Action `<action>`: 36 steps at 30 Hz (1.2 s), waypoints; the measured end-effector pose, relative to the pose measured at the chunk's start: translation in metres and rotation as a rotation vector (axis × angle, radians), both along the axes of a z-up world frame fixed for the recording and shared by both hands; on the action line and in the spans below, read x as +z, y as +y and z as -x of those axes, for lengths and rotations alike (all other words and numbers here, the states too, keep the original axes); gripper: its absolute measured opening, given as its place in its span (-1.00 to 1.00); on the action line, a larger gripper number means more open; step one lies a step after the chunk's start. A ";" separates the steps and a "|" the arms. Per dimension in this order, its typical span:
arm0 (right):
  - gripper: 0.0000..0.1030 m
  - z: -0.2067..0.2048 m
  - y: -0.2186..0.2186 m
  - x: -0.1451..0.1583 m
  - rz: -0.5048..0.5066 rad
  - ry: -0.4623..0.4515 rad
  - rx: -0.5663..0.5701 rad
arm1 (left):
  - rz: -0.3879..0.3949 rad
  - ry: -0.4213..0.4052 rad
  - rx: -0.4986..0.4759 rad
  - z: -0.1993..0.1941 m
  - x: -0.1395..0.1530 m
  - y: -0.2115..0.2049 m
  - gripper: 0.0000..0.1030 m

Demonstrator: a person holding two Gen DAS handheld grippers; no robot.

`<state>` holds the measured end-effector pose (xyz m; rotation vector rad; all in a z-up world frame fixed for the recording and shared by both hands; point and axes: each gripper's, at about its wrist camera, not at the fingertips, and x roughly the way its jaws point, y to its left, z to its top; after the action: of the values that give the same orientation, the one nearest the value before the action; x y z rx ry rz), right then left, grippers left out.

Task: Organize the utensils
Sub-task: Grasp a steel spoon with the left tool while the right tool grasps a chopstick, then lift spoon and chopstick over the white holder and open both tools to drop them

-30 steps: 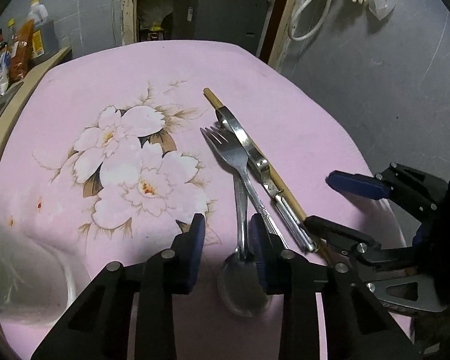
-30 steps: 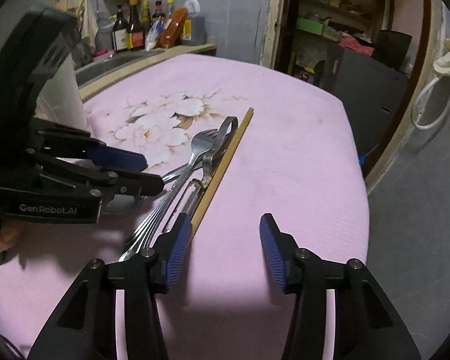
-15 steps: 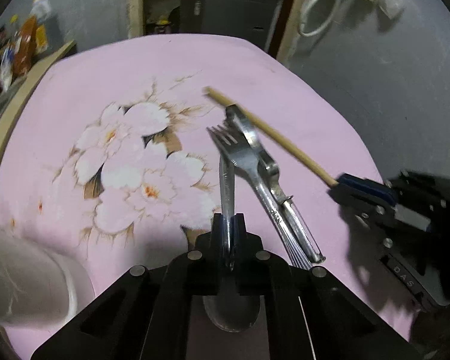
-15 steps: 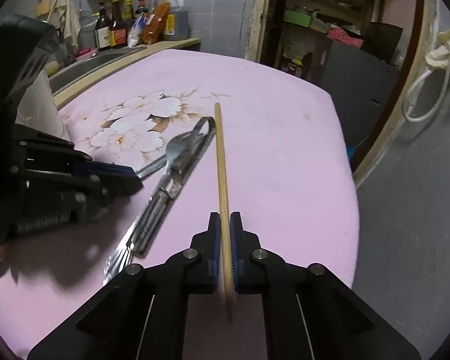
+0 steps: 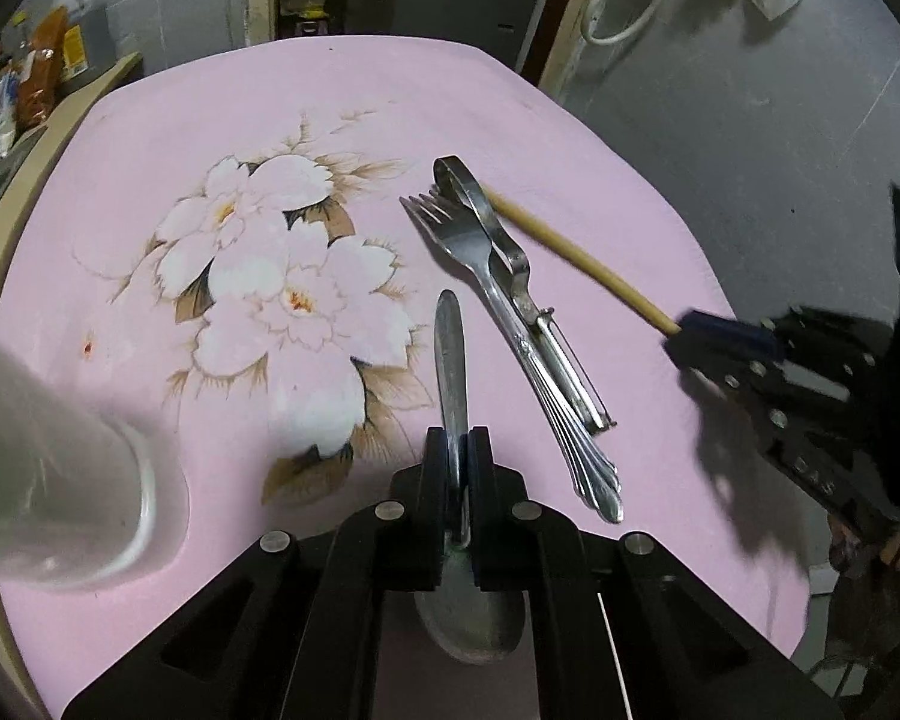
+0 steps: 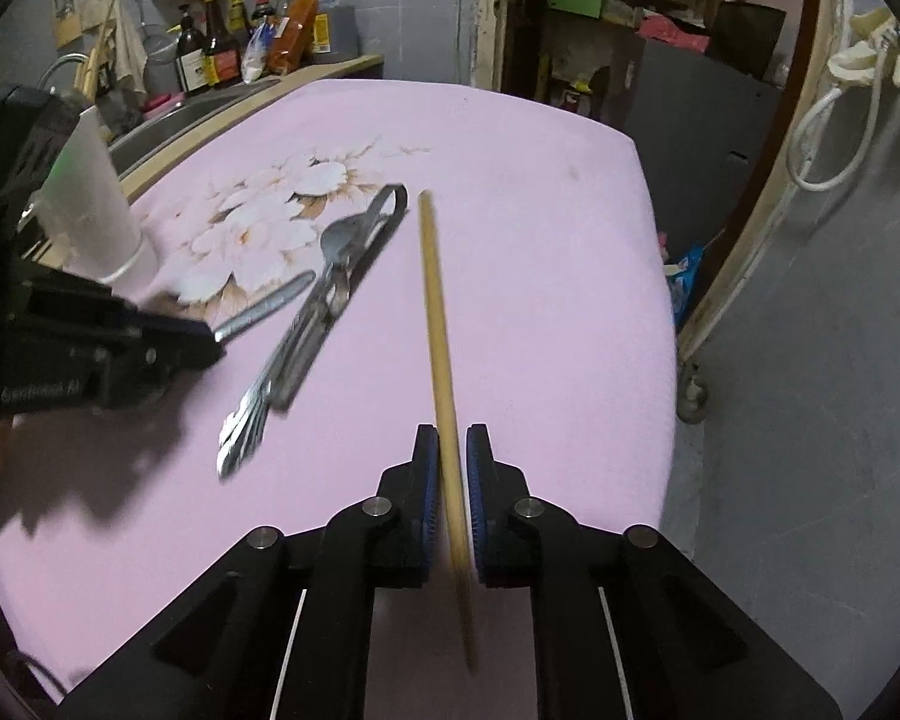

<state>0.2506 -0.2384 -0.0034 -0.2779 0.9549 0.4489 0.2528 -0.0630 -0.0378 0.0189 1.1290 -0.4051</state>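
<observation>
My left gripper (image 5: 459,441) is shut on the handle of a metal spoon (image 5: 450,348), whose bowl lies under the fingers. To its right on the pink flowered tablecloth (image 5: 510,108) lie a fork (image 5: 480,264) and a metal peeler (image 5: 528,306), side by side. My right gripper (image 6: 452,441) is shut on a wooden chopstick (image 6: 433,288) that points away from me. In the left wrist view the right gripper (image 5: 687,330) holds the chopstick (image 5: 570,252) at the table's right side. The right wrist view shows the left gripper (image 6: 207,339) with the spoon handle (image 6: 270,306) sticking out.
A white cup (image 5: 54,480) stands at the table's near left, close to the left gripper. Bottles (image 6: 222,54) and a sink line a counter beyond the table's left edge. The table's right edge (image 6: 660,300) drops to a grey floor.
Both grippers have gone from open to shut, the left on the spoon, the right on the chopstick. The chopstick and the spoon handle have each swung away from the fork and peeler.
</observation>
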 end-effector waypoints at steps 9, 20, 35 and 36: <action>-0.61 -0.050 0.036 0.001 -0.004 0.061 0.080 | 0.010 0.055 -0.010 -0.036 0.004 -0.002 -0.78; -0.89 -0.066 0.043 -0.002 0.033 0.064 0.086 | 0.067 0.076 0.022 -0.050 0.003 0.000 -0.88; -0.90 0.046 -0.020 0.045 -0.427 -0.355 -0.138 | 0.125 -0.456 0.105 0.051 0.057 0.018 -1.00; -0.90 0.054 -0.015 0.048 -0.431 -0.401 -0.142 | 0.116 -0.486 0.109 0.053 0.059 0.014 -1.00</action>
<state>0.1962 -0.2537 0.0446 0.0910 0.4652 0.4360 0.1995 -0.0492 0.0214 -0.0440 0.6228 -0.3437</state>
